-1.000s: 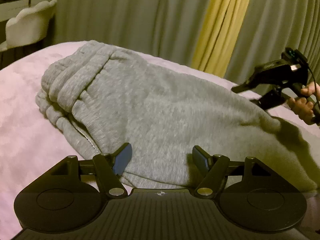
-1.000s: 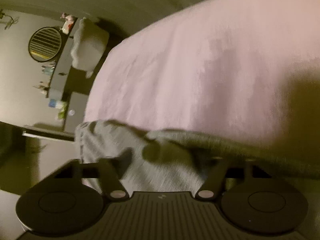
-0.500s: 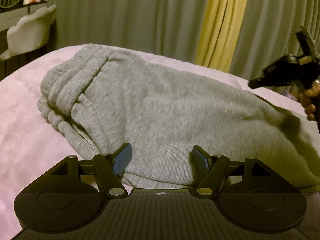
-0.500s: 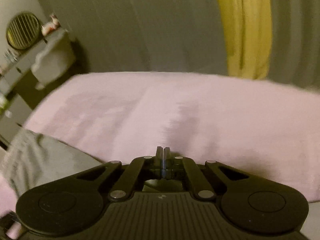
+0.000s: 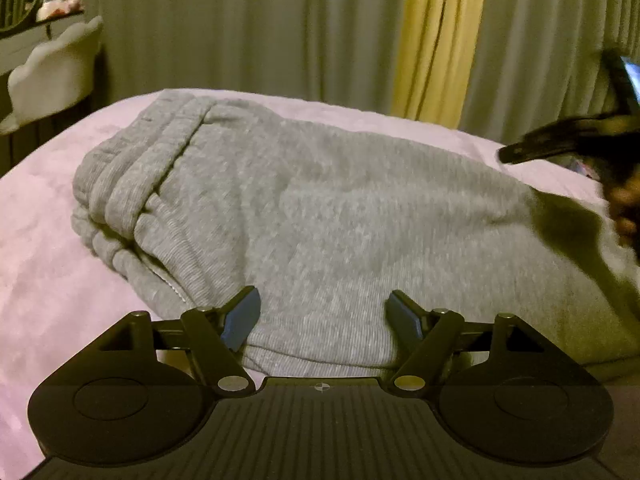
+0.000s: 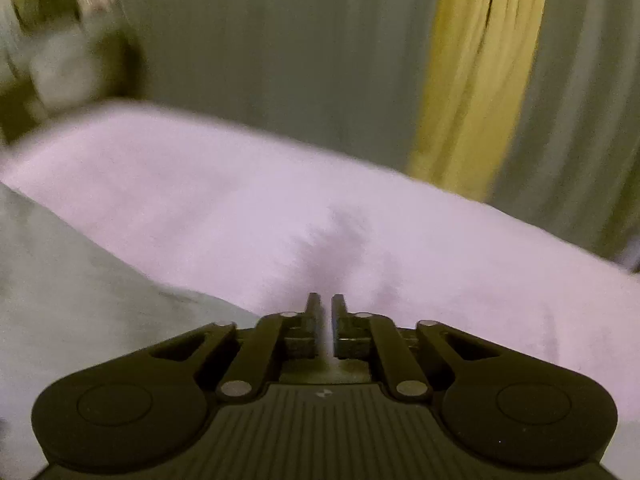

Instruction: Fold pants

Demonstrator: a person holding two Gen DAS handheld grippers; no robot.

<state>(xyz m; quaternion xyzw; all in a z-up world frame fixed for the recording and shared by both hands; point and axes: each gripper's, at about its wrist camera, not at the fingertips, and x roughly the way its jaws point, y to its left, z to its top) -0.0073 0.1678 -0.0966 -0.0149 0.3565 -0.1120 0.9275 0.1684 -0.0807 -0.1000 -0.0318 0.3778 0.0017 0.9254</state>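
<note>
Grey sweatpants (image 5: 320, 200) lie folded on the pink bed (image 5: 40, 240), with the waistband bunched at the left. My left gripper (image 5: 322, 296) hovers over their near edge. Its jaws are opening, with fabric under the gap and neither pad pressing on it. In the left wrist view my right gripper (image 5: 520, 152) shows blurred at the far right, above the pants' right end, held by a hand (image 5: 624, 208). Its own view shows the right gripper (image 6: 326, 300) over bare bed (image 6: 360, 220), jaws opening from a narrow gap with nothing between them. The pants (image 6: 80, 280) lie to its left.
Grey-green curtains (image 5: 240, 32) with a yellow strip (image 5: 436, 40) hang behind the bed. A white chair (image 5: 52, 72) stands at the far left under a shelf with a small figurine (image 5: 60, 0). The bed's far edge runs just behind the pants.
My right gripper let go of the pants' edge, rolled upright and lifted away to the right; it shut, then parted slightly. The left gripper's jaws stand a little wider.
</note>
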